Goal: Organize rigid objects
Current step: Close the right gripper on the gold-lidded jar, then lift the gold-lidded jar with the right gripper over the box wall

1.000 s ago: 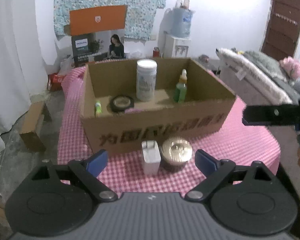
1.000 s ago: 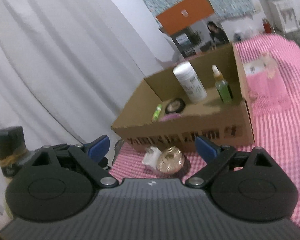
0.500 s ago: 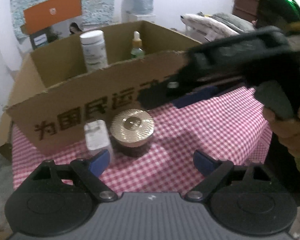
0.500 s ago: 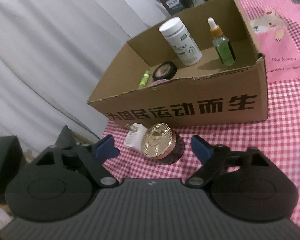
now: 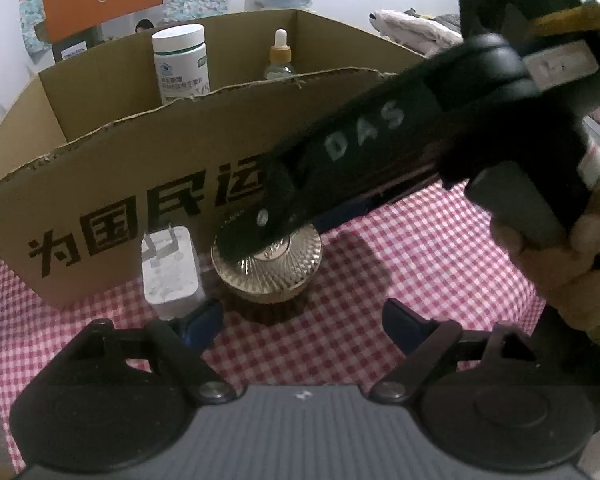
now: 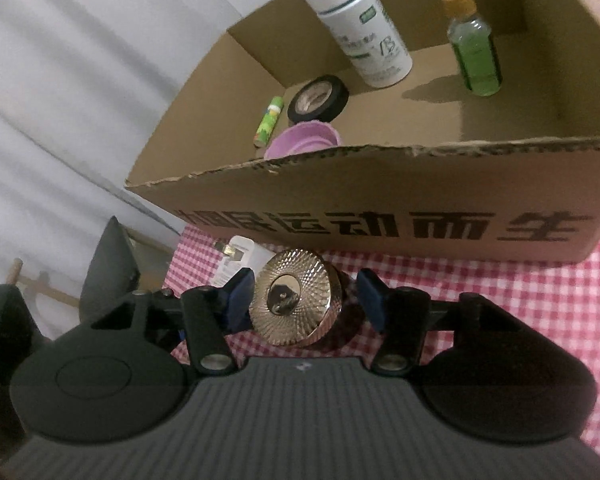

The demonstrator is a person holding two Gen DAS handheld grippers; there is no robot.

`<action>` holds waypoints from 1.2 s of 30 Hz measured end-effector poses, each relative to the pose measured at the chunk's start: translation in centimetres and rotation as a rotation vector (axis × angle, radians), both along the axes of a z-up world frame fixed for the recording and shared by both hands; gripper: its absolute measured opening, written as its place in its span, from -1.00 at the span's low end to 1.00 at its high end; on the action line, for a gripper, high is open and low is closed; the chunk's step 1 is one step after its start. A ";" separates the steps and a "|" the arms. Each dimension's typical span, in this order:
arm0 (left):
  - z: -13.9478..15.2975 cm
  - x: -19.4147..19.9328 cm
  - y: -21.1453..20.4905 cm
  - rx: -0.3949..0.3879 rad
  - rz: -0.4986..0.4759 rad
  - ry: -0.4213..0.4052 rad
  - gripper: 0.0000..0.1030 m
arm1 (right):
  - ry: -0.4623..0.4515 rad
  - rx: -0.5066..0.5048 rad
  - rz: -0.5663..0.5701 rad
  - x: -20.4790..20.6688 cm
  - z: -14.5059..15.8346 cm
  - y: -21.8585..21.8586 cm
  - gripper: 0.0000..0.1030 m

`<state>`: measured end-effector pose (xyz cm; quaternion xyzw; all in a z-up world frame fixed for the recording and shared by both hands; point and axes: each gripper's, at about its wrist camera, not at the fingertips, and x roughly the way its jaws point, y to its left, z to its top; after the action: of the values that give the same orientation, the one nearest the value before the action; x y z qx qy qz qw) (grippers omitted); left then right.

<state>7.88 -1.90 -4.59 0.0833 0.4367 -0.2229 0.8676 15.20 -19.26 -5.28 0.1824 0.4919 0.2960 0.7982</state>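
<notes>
A jar with a ribbed gold lid (image 6: 296, 304) stands on the pink checked cloth in front of the cardboard box (image 6: 380, 196). My right gripper (image 6: 305, 300) straddles the jar with its jaws closing. The left pad is at the lid's edge and a small gap shows at the right pad. In the left wrist view the right tool's black housing (image 5: 380, 132) crosses over the jar (image 5: 276, 276). My left gripper (image 5: 300, 320) is open and closing slightly, with nothing between its pads. A white charger (image 5: 170, 280) sits just past its left finger.
The box holds a white bottle (image 6: 360, 28), a green dropper bottle (image 6: 474, 56), a black tape roll (image 6: 318, 98), a green tube (image 6: 269, 120) and a pink cup (image 6: 304, 142). A hand (image 5: 560, 264) grips the right tool. A white curtain (image 6: 80, 80) hangs to the left.
Both grippers came down toward the jar and charger. The right gripper swung in front of the box and its jaws narrowed around the jar.
</notes>
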 end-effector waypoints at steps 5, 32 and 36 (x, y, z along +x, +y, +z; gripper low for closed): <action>0.2 0.2 -0.6 -0.003 -0.009 -0.009 0.71 | -0.001 -0.014 0.012 0.0 0.0 0.3 0.08; -0.9 -1.5 -5.0 0.059 -0.112 -0.076 0.52 | 0.046 0.009 -0.133 -4.6 0.0 -6.1 0.12; -1.4 -0.1 -4.7 0.055 -0.094 -0.059 0.31 | 0.050 0.011 -0.131 -4.5 0.0 -5.9 0.12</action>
<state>7.81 -6.59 -5.96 0.1340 0.4125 -0.2485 0.8661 10.71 -25.14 -5.27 0.2261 0.4968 0.2411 0.8024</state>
